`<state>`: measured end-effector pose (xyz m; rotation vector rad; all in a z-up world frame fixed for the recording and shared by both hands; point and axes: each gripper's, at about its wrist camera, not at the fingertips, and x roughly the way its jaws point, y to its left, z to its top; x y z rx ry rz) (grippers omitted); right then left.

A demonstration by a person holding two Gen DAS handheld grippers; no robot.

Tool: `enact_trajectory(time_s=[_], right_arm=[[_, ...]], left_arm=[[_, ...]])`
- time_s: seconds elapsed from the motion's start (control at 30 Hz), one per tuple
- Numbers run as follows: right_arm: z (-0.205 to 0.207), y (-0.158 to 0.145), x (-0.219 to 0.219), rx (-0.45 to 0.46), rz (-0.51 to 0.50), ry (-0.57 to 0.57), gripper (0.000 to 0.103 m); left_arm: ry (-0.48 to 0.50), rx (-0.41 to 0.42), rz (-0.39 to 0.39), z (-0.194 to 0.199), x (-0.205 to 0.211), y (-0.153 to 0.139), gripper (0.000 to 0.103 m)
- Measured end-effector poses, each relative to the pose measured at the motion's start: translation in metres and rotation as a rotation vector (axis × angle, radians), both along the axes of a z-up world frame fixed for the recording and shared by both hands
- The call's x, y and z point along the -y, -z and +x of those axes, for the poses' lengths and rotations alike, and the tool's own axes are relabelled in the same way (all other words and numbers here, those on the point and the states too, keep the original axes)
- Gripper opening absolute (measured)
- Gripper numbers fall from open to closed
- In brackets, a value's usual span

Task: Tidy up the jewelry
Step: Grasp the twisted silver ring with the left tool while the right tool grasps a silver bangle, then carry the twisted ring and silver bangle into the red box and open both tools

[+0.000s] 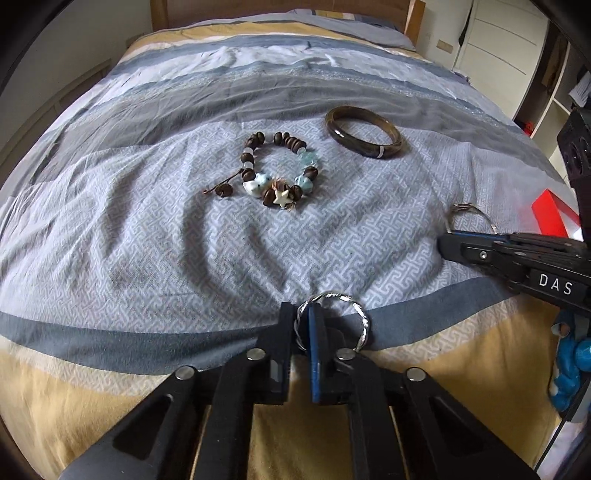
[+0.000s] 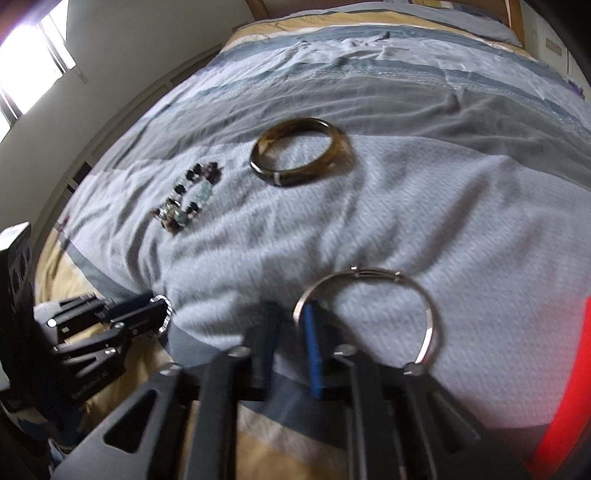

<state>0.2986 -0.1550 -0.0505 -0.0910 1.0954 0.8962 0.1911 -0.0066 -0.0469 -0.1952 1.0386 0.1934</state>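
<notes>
My left gripper (image 1: pixel 302 314) is shut on a twisted silver bangle (image 1: pixel 352 300), held just above the bedspread near its front edge; it also shows at the left of the right wrist view (image 2: pixel 162 306). My right gripper (image 2: pixel 291 314) is shut on a plain silver bangle (image 2: pixel 428 317); it shows at the right of the left wrist view (image 1: pixel 448 240) with the bangle (image 1: pixel 476 212). A beaded bracelet (image 1: pixel 277 168) with brown beads, blue charms and a star lies mid-bed (image 2: pixel 192 195). A dark brown bangle (image 1: pixel 364 131) lies to its right (image 2: pixel 299 151).
The bed (image 1: pixel 147 229) has a wrinkled grey, blue and yellow cover and a wooden headboard (image 1: pixel 162 14). A red box (image 1: pixel 554 214) sits at the right edge, also in the right wrist view (image 2: pixel 565 406). White drawers (image 1: pixel 498 40) stand far right. A window (image 2: pixel 29 55) is at left.
</notes>
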Motion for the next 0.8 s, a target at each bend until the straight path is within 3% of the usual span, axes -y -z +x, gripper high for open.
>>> enact_trajectory(time_s=[0.27,0.8], right_arm=[[-0.02,-0.024,0.005,0.021,0.105,-0.002,0.004],[-0.101,-0.13,0.065,0.046,0.361,0.028,0.003]], left_arm=[[-0.037,0.041,0.023,-0.018,0.002,-0.017,0.005],[-0.053,0.139,0.081,-0.086,0.03,-0.099,0.005]])
